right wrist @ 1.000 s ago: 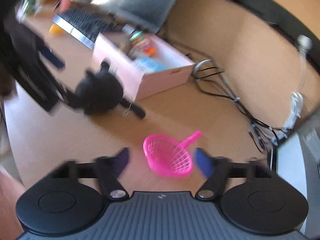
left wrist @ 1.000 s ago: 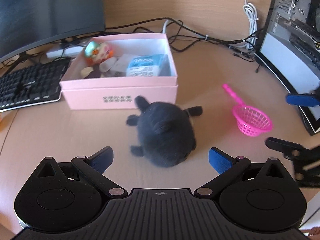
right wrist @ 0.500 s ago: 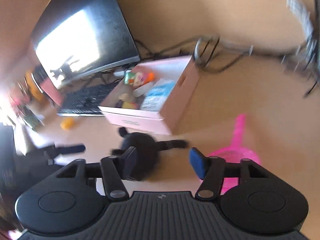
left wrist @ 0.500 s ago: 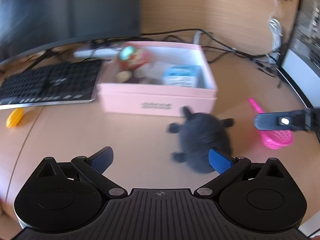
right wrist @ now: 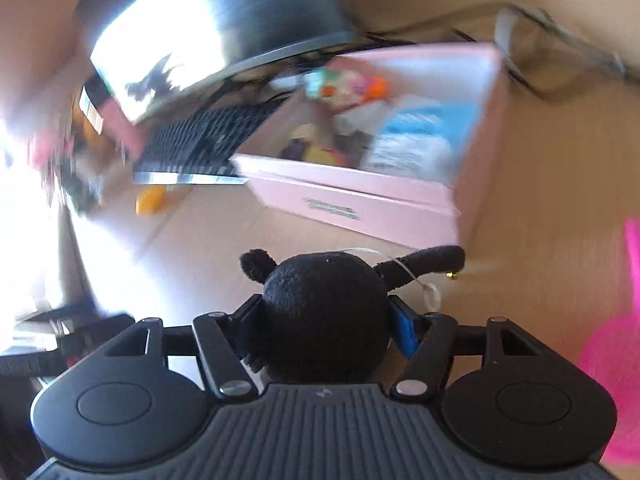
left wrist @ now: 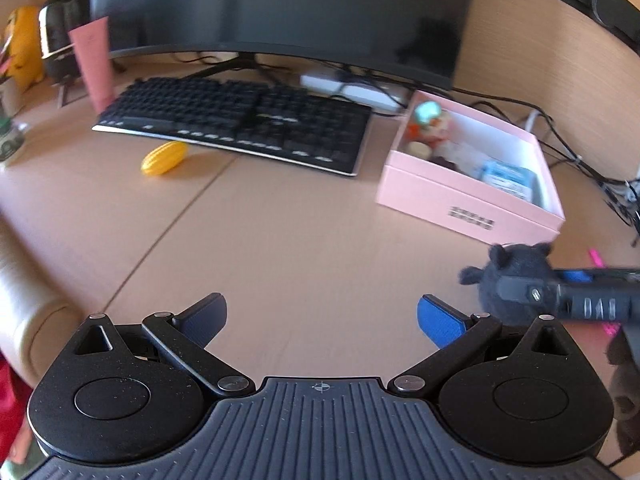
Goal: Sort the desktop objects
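Observation:
A black plush toy [right wrist: 324,300] sits between the fingers of my right gripper [right wrist: 326,326], which is shut on it just in front of the pink box [right wrist: 372,208]. The box holds several small toys and a blue packet [right wrist: 424,140]. In the left wrist view the plush toy [left wrist: 516,276] shows at the right with the right gripper across it, and the pink box [left wrist: 460,200] lies behind. My left gripper [left wrist: 322,316] is open and empty above bare desk. A yellow toy [left wrist: 164,157] lies in front of the keyboard.
A black keyboard [left wrist: 240,120] and a monitor [left wrist: 280,12] stand at the back. A pink scoop net [right wrist: 616,344] lies right of the plush toy. Cables [left wrist: 580,160] run behind the box. Cups and a pink card [left wrist: 94,64] stand at the far left.
My right gripper has swung from the pink net to the plush toy and shut on it. My left gripper has turned left, away from the plush toy, staying open.

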The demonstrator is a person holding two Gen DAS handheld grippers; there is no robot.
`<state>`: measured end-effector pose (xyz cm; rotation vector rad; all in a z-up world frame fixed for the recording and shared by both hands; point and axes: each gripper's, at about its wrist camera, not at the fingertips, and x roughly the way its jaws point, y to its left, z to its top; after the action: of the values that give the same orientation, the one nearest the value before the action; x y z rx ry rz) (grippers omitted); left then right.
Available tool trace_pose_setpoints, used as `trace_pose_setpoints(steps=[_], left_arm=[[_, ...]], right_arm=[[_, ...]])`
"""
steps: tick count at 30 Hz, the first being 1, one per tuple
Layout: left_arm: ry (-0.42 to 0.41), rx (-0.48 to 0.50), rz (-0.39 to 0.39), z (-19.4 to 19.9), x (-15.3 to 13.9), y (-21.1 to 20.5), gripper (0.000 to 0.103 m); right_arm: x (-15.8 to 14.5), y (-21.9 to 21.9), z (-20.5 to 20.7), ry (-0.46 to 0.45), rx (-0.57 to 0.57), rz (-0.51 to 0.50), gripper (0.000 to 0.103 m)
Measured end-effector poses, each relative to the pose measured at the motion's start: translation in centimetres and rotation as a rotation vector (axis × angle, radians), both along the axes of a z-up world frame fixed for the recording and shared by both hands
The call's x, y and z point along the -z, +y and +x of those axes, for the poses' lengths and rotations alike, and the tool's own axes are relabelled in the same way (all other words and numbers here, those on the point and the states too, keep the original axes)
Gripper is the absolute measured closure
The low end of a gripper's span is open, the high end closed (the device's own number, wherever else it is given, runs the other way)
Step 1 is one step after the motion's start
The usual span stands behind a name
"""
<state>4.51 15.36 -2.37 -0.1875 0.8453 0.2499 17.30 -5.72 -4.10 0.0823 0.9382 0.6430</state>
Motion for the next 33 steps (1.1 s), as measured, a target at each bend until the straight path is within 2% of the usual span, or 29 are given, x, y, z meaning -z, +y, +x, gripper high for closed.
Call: trace_pose_setpoints(steps=[3,5,7,8,10,11,13,15,20,25,29,33], left_arm=[[0.000,-0.024,-0.012,-0.2,0.2,0.6,0.000],[0.002,-0.023,-0.017,-0.1,0.4,0.7,0.000],[0.003,-0.011,-0.017,0.1,0.5,0.4,0.000],[0.003,-0.004,-0.017,0.2,0.6,0.2,0.000],[0.006,0.005,-0.017,0.4,0.7,0.1,0.000],[0.008,0.009,-0.017,0.5,0.8,0.0,0.000],[0.011,0.013,-0.016,0.8,0.9,0.0,0.000],[0.010,0.014,-0.015,1.0,0.8,0.1,0.000],[0.007,0.016,-0.014,1.7,0.7,0.1,0.000],[0.001,0.031,-0.011,2.2,0.4,-0.3,0.000],[0.006,0.032,-0.013,2.2,0.5,-0.4,0.000],[0.011,0.028,-0.013,1.7,0.5,-0.3,0.000]], right_arm=[[-1.5,2.8,-3.1,-0.259,-0.148,-0.249,0.038],[-1.1,4.6,-5.6,-0.449,-0.255,-0.428,0.038],[-0.1,6.0,-7.4,-0.562,-0.335,-0.555,0.038],[0.4,6.4,-7.9,-0.577,-0.357,-0.580,0.036],[0.6,6.8,-8.3,-0.565,-0.356,-0.565,0.032],[0.2,6.8,-8.3,-0.541,-0.350,-0.530,0.026],[-0.8,6.4,-8.1,-0.462,-0.343,-0.416,0.022],[-1.6,5.8,-8.2,-0.409,-0.345,-0.329,0.021],[-2.5,4.5,-8.1,-0.309,-0.370,-0.190,0.019],[-2.7,3.4,-9.2,-0.298,-0.391,-0.112,0.018],[-2.3,2.9,-8.4,-0.280,-0.308,-0.120,0.017],[-1.2,2.6,-6.8,-0.199,-0.243,-0.093,0.016]])
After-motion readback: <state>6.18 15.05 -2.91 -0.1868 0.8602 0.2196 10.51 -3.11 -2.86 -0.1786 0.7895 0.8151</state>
